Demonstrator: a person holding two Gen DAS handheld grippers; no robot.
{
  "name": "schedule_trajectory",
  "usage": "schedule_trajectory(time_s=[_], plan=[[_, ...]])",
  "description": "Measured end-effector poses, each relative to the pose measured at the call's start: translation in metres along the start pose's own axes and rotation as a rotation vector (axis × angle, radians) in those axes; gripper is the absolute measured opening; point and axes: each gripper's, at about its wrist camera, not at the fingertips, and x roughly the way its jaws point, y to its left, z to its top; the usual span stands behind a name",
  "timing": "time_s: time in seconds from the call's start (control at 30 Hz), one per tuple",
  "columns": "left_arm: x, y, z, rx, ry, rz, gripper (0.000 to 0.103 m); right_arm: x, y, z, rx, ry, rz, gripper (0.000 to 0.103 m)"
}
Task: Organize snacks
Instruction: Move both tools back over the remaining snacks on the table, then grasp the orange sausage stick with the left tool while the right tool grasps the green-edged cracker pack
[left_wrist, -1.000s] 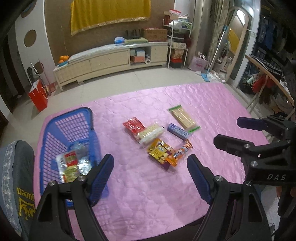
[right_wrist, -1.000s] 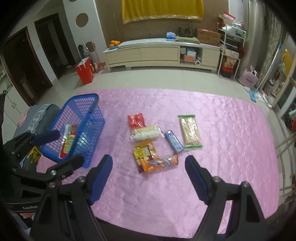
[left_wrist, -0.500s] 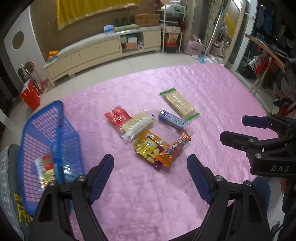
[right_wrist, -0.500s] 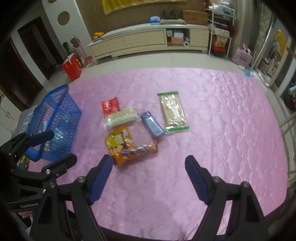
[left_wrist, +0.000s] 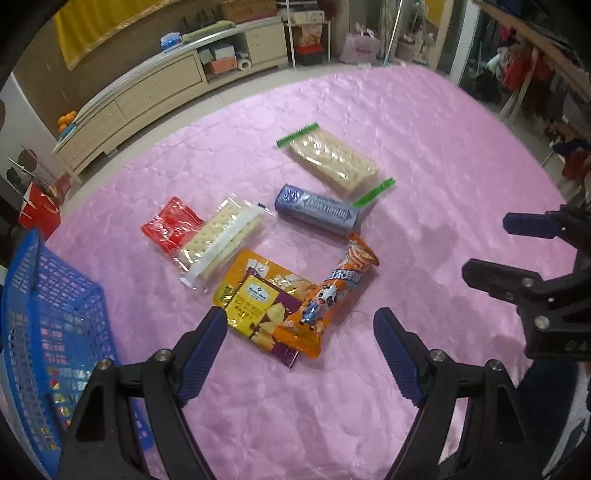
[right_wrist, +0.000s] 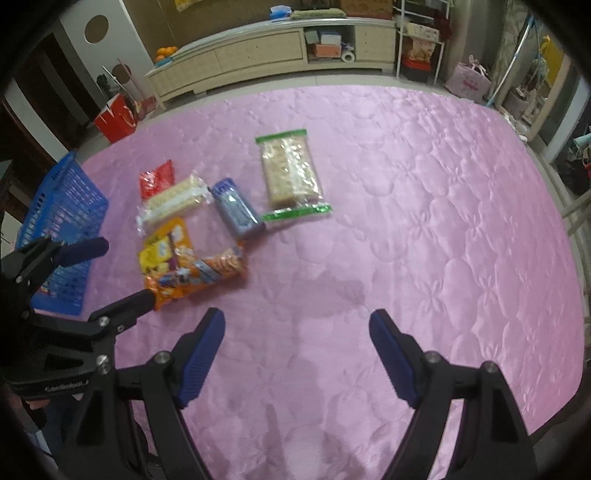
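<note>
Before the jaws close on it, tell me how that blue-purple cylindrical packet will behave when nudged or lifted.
The blue-purple packet looks round and lies on its side, so a sideways nudge would probably roll it across the pink quilt. Its glossy wrapper may slip between pads. It holds a straight shape, so it likely lifts stiffly, unlike the flat orange pouch beside it.

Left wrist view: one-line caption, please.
Open left gripper above orange snack packets on pink quilt, blue basket alongside.

Hovering with jaws spread wide, right gripper (right_wrist: 297, 334) over bare pink quilt (right_wrist: 424, 221); lying clustered beyond, snacks (right_wrist: 207, 236), basket (right_wrist: 61, 218) sitting left, left gripper (right_wrist: 107, 273) reaching in.
</note>
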Motion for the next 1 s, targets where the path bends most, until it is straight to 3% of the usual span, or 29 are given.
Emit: schedule_trajectory(time_s=[0.17,0.37,0.43,0.5,0.63,0.7,1.0], plan=[[0.019,-0.003,0.006,0.013,0.032,-0.016,0.08,0.013,-0.002,0.0,0.002,0.009,-0.008,0.084],[0.03,-0.021,0.013,0.116,0.028,-0.019,0.076,0.023,-0.011,-0.004,0.02,0.022,0.002,0.084],[0.035,-0.025,0.014,0.129,0.034,-0.024,0.071,0.024,-0.017,-0.005,0.035,0.025,0.004,0.084],[0.043,-0.029,0.014,0.127,0.055,-0.03,0.057,0.024,-0.023,-0.007,0.05,0.025,0.004,0.084],[0.057,-0.034,0.013,0.118,0.09,-0.051,0.04,0.021,-0.03,-0.01,0.06,0.023,0.01,0.084],[0.062,-0.036,0.01,0.122,0.102,-0.052,0.02,0.019,-0.033,-0.011,0.065,0.021,0.024,0.084],[0.037,-0.027,0.007,0.05,0.039,-0.062,0.015,0.016,-0.035,0.01,0.031,0.026,0.019,0.084]])
